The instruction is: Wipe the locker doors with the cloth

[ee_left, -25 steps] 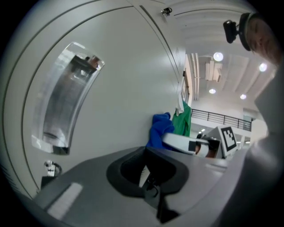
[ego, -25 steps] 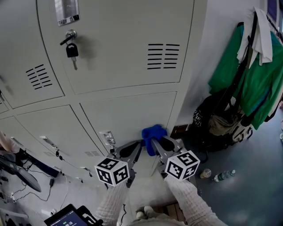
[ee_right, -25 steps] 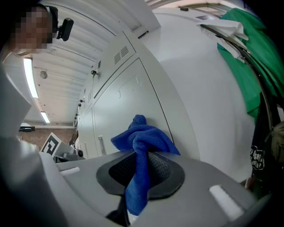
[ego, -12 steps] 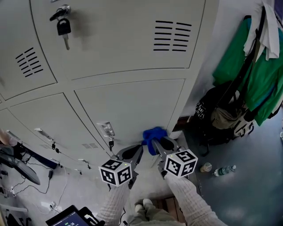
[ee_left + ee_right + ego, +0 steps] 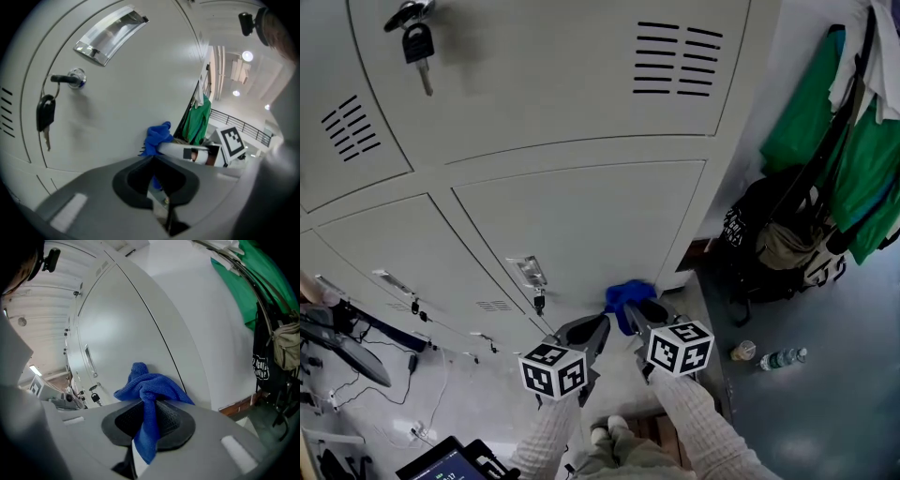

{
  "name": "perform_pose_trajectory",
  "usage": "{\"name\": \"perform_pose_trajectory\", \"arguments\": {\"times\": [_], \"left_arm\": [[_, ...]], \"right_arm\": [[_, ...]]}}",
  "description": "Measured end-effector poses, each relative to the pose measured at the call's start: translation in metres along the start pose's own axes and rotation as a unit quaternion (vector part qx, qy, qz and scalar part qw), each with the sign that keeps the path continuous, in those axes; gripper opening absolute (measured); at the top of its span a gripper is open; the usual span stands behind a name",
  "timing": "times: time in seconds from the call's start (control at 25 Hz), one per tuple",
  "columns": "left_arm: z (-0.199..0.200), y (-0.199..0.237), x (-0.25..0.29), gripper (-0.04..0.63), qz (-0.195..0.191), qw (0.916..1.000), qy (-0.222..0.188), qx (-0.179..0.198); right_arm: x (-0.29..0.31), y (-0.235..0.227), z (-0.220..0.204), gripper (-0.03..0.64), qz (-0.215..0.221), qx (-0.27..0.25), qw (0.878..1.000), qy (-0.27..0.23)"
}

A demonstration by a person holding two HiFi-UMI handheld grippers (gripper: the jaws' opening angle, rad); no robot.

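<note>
Two grippers at lower centre: right gripper (image 5: 637, 312) clamps the one blue cloth (image 5: 627, 292) by the lower locker door (image 5: 581, 216), left gripper (image 5: 586, 328) jaws together, empty; head view shows two hanging keys (image 5: 418, 45), left gripper view one.

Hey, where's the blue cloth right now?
The blue cloth is clamped in the right gripper, low and centre in the head view, by the lower locker door.

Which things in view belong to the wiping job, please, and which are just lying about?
Job: blue cloth, right gripper holding it, locker doors.
Lying about: green clothes, black bag, plastic bottle, hanging key.
</note>
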State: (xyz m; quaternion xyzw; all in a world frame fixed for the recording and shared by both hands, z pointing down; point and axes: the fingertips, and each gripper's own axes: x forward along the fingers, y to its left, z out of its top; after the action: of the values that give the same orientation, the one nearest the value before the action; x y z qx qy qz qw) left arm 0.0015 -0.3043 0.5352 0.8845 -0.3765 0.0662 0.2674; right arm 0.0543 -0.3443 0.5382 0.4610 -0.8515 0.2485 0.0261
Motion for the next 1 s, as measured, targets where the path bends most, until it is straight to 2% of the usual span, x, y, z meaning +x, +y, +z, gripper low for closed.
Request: {"name": "perform_pose_trajectory", "arguments": {"times": [0.4,0.64,1.0], "left_arm": [[-0.002,0.005,0.003,0.008,0.008,1.0000,0.006,0.001],[0.013,-0.010,-0.009,0.008,0.007,0.9998,-0.011,0.018],[0.022,-0.045,-0.063,0.008,0.005,0.9972,-0.044,0.059]], "right_arm": [[0.000,0.000,-0.011,0.055,-0.002,-0.001,1.000,0.020],[-0.024,0.022,-0.003,0.055,0.026,-0.018,0.999,0.008],[-0.075,0.066,0.014,0.057,0.078,-0.051,0.996,-0.015]]}}
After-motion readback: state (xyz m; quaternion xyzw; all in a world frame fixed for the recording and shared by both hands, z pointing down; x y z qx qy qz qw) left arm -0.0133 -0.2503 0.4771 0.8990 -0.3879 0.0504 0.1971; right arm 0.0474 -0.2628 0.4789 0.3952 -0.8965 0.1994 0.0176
